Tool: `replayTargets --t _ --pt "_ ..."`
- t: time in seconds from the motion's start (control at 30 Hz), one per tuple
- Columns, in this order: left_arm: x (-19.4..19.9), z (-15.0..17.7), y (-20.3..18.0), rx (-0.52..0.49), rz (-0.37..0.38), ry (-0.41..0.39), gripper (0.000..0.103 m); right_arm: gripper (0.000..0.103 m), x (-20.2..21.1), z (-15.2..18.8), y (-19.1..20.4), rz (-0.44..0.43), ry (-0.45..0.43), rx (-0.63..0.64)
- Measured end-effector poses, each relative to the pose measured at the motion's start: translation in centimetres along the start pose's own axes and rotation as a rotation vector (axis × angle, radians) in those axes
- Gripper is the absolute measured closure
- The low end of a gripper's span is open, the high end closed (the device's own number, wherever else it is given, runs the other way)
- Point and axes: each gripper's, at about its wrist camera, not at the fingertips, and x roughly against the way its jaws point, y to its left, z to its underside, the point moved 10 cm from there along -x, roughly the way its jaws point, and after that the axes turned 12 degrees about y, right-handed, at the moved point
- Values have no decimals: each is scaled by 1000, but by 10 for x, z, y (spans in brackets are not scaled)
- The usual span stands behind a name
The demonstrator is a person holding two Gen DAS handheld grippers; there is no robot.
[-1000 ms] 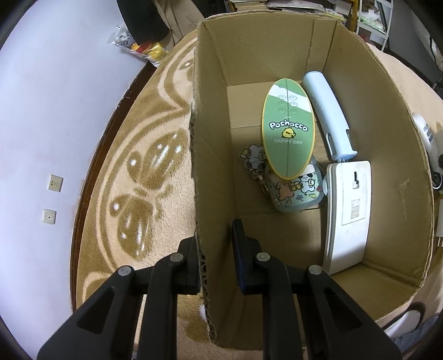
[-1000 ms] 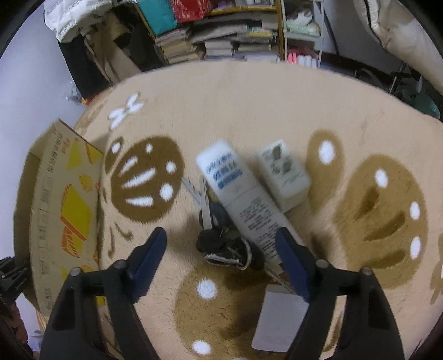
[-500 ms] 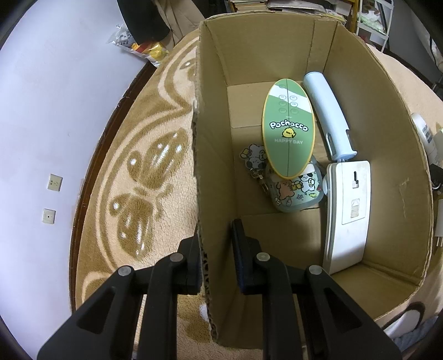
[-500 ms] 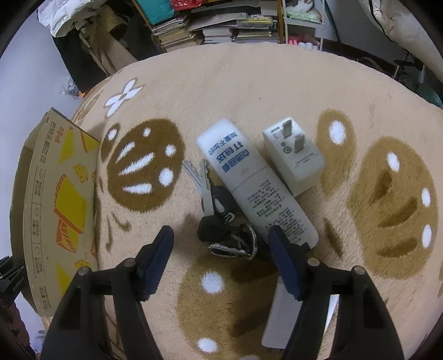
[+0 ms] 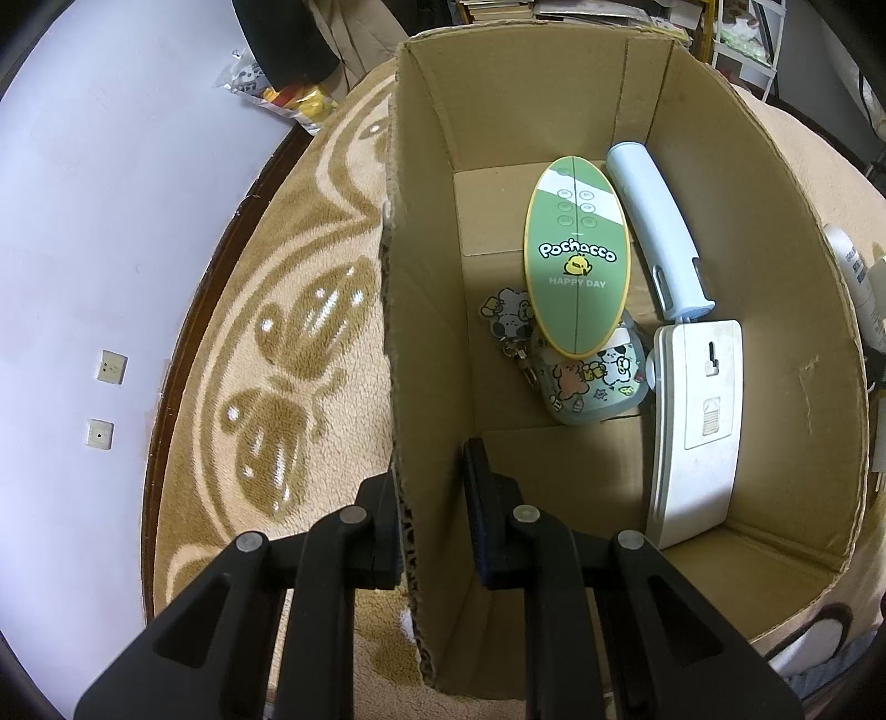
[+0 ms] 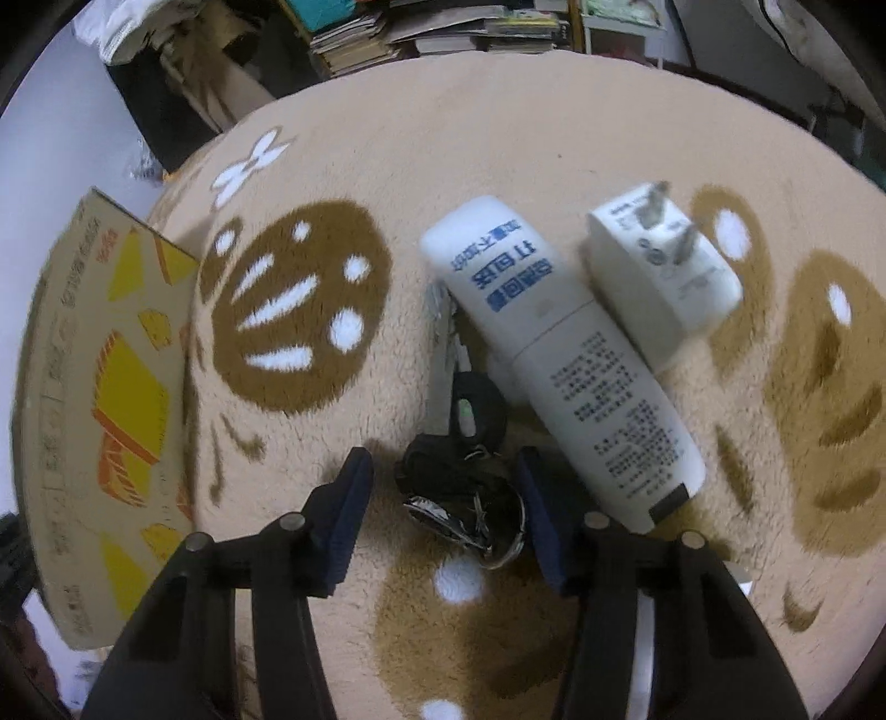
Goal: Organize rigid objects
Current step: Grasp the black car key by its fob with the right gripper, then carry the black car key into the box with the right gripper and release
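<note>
My left gripper is shut on the left wall of the open cardboard box, one finger outside and one inside. In the box lie a green oval Pochacco board, a light blue tube, a white flat device, a cartoon pouch and a charm. On the rug, my right gripper is low over a dark bunch of keys. Its jaws are closing with the keys between them, and a gap still shows beside the left pad.
A white tube with blue print lies right of the keys, touching them, with a white plug adapter beyond it. The box's printed outer side stands at the left. Books and shelves line the rug's far edge.
My right gripper has come down and forward over the keys, and its jaws have narrowed around them. The left gripper and the box have not moved.
</note>
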Motion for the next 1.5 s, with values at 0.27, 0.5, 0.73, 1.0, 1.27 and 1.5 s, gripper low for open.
replayTargets --t 0.27,0.5,0.73,1.0,1.27,1.5 --pt "2 0 0 2 3 -2 86 63 8 -1 3 71 -61 18" --pt "1 0 -1 0 1 -5 86 63 35 -8 35 15 -157 76" --pt "1 1 -2 -8 -12 -8 86 63 71 -17 66 -47 -255 114" --pt "3 1 -1 2 2 -10 86 63 132 -18 105 -140 -407 177" --pt "3 1 -1 -4 -1 -13 86 63 147 -13 170 -182 -461 315" --pt "4 1 -2 -3 11 -11 86 63 144 -1 215 -170 -454 429"
